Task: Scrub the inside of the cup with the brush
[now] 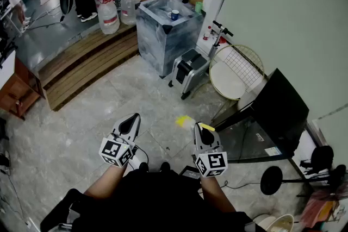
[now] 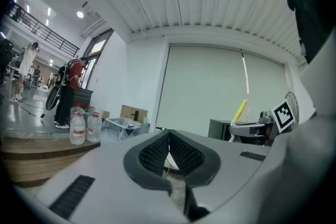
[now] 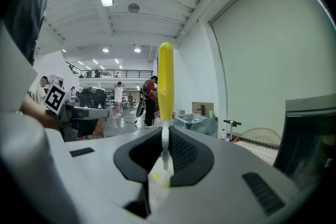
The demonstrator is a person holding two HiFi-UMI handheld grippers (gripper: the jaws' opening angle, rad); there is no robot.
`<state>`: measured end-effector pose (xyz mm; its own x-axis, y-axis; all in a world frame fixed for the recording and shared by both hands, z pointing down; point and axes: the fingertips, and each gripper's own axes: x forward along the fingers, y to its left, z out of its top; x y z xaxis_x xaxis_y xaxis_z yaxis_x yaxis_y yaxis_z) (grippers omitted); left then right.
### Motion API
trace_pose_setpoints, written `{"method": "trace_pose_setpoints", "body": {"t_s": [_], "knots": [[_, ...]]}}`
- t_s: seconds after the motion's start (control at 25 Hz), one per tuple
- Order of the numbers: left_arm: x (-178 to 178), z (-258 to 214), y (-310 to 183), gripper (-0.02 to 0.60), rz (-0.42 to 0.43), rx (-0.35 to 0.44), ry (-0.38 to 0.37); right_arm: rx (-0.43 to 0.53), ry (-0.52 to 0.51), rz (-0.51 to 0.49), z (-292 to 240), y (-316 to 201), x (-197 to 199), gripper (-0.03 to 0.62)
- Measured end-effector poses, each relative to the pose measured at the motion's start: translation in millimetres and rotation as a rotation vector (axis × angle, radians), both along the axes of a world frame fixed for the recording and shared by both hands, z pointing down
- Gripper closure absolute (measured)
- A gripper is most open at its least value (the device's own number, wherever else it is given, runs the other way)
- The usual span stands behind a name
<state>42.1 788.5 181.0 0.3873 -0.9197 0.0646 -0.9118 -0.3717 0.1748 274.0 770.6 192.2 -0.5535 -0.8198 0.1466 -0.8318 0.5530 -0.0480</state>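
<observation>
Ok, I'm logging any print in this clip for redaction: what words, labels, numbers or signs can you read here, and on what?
No text can be read in any view.
Water bottles: red labels, too small to read.
White sticker, lower right of the head view: too small to read.
Marker cubes: black-and-white patterns only, no letters.
The brush: plain yellow, no print.

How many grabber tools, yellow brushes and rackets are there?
Grippers: 2, the left gripper and the right gripper
Yellow brush: 1, clamped in the right gripper
Racket: 1, by the wall
Total: 4
</observation>
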Motion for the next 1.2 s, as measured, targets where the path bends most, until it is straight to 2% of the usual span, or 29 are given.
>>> {"method": "trace_pose_setpoints", "body": {"t_s": [0.24,0.48,0.8,1.2], "knots": [[-7.1,3.9,15.3,0.565,0.028,-0.018,0.014,-0.014,-0.001,0.014,-1.8,16.3,-1.3,0.554],[2.0,13.4,23.5,0.565,0.073,-0.042,0.014,-0.041,-0.036,0.011,8.7,25.5,-2.5,0.553],[6.9,17.9,21.6,0.565,0.062,-0.057,0.009,-0.023,-0.073,-0.016,6.7,21.0,5.3,0.553],[31.0,15.9,11.5,0.565,0.032,-0.044,0.006,-0.007,-0.084,-0.095,10.1,8.1,17.8,0.553]]}}
